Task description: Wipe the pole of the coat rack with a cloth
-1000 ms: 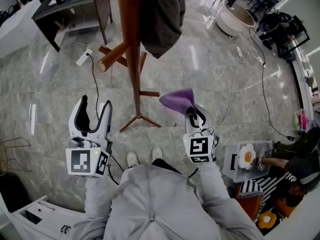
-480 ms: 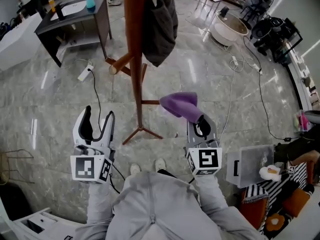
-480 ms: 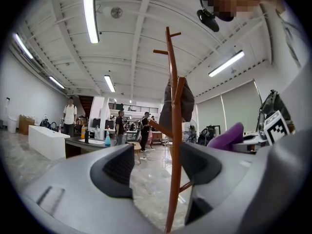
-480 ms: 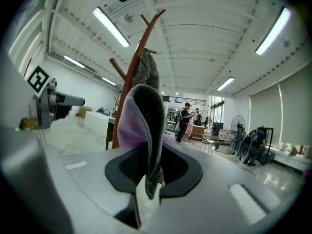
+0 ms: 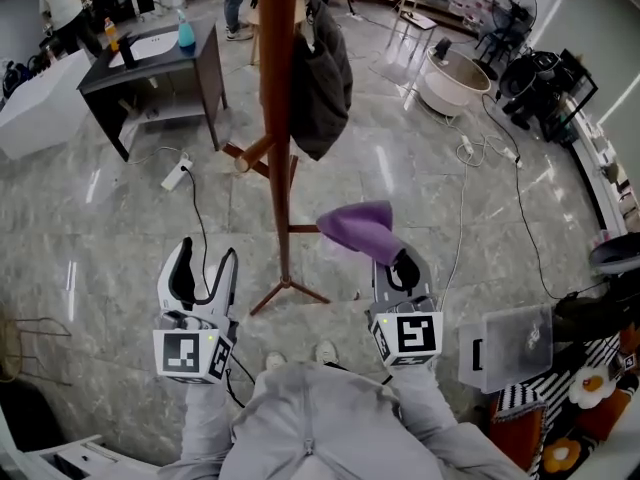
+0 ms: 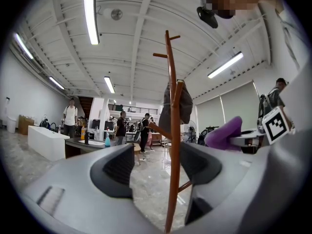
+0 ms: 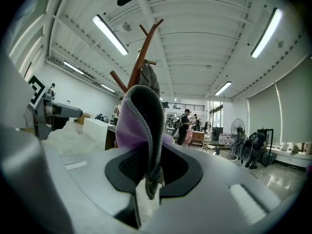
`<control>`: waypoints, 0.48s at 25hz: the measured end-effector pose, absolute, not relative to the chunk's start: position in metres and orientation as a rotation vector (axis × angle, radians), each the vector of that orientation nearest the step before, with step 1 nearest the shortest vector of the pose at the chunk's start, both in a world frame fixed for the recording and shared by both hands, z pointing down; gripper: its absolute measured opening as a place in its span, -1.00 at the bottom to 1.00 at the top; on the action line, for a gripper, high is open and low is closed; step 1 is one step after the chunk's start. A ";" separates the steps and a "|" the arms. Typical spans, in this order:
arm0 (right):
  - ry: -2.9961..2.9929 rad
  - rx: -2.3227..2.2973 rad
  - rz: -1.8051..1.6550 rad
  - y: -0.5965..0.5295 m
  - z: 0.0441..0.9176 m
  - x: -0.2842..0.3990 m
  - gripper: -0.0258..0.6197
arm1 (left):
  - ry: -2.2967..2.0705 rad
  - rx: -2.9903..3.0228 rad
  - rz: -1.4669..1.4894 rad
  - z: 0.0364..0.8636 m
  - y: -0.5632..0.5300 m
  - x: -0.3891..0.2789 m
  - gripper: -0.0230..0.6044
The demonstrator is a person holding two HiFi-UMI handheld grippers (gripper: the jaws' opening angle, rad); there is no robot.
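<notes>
I stand on a floor [image 5: 110, 258] of glossy grey marble slabs in a big open hall; my gripper views show a white ribbed ceiling [image 6: 141, 43] with long strip lights and a few people [image 6: 120, 128] standing far back. A dark desk [image 5: 150, 60] stands at the far left with a blue bottle [image 5: 185, 34] on it, and a power strip [image 5: 176, 175] lies on the floor just in front of it. A white tub [image 5: 452, 72] and a fan [image 5: 513, 6] are off to the far right, with a cable [image 5: 463, 208] trailing down from them past my right side.

The coat rack rises straight ahead of me. Its brown pole [image 5: 278, 118] runs down to splayed feet [image 5: 289, 290] just beyond my shoes [image 5: 325, 351]. A dark coat [image 5: 322, 73] hangs against the upper pole on its right side and covers that part.

My left tongs [image 5: 205, 258] are spread wide and hold nothing; the pole shows through their gap in the left gripper view, standing beyond them and untouched. My right tongs [image 5: 401, 266] are pinched on the purple cloth [image 5: 360, 229], which sticks out ahead of them, grey-edged in the right gripper view. The cloth is to the right of the lower pole, near it but apart from it, below the coat
</notes>
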State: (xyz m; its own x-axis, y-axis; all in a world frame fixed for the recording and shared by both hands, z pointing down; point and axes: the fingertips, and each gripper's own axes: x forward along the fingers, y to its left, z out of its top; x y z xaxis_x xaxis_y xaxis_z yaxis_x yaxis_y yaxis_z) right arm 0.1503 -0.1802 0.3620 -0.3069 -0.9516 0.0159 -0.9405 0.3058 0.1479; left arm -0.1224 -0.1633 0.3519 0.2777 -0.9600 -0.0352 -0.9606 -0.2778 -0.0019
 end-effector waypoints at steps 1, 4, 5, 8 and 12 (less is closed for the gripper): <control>-2.464 1.791 -0.167 -0.180 0.359 0.150 -0.76 | 1.873 -2.492 0.045 0.351 -0.162 -0.123 0.09; -2.491 1.809 -0.157 -0.179 0.351 0.149 -0.76 | 1.873 -2.488 0.053 0.350 -0.160 -0.123 0.09; -2.498 1.814 -0.157 -0.179 0.348 0.149 -0.76 | 1.873 -2.487 0.052 0.349 -0.159 -0.123 0.09; -2.513 1.825 -0.159 -0.179 0.345 0.148 -0.76 | 1.871 -2.481 0.050 0.348 -0.157 -0.123 0.09; -2.519 1.829 -0.161 -0.183 0.341 0.145 -0.76 | 1.876 -2.475 0.054 0.345 -0.160 -0.128 0.09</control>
